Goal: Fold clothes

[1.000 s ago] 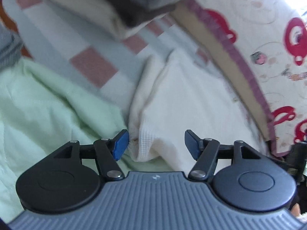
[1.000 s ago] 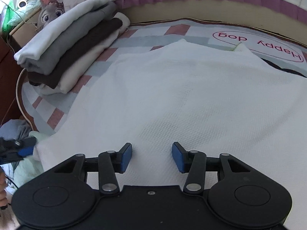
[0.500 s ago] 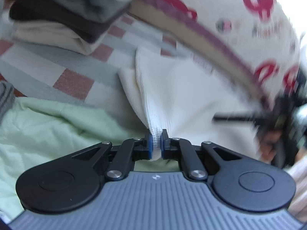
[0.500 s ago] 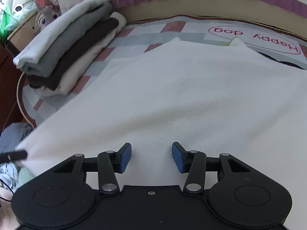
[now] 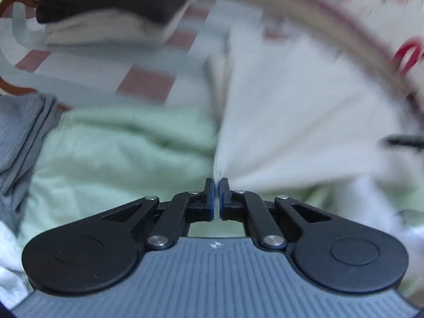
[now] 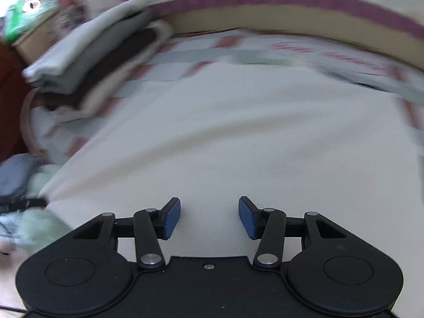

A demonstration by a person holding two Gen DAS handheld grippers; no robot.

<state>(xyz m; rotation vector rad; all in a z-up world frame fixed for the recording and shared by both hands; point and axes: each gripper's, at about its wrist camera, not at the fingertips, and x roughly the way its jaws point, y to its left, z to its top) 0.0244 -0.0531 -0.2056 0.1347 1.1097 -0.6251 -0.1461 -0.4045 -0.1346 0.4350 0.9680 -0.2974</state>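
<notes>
White garment (image 6: 225,137) is lying spread across the bed (image 6: 185,55), filling mid-frame; folded stack (image 6: 87,61) is sitting upper left. Left gripper (image 5: 217,198) is clenching its corner, lower centre; right gripper (image 6: 209,217) is hovering released. Judged step: drawing the fold over, needing a second grasp.

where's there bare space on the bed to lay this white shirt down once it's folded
Bare checked sheet shows between the folded stack and the white shirt, and a strip beyond the shirt below the purple-edged bumper. The near left is crowded with the green garment and the grey cloth.
</notes>
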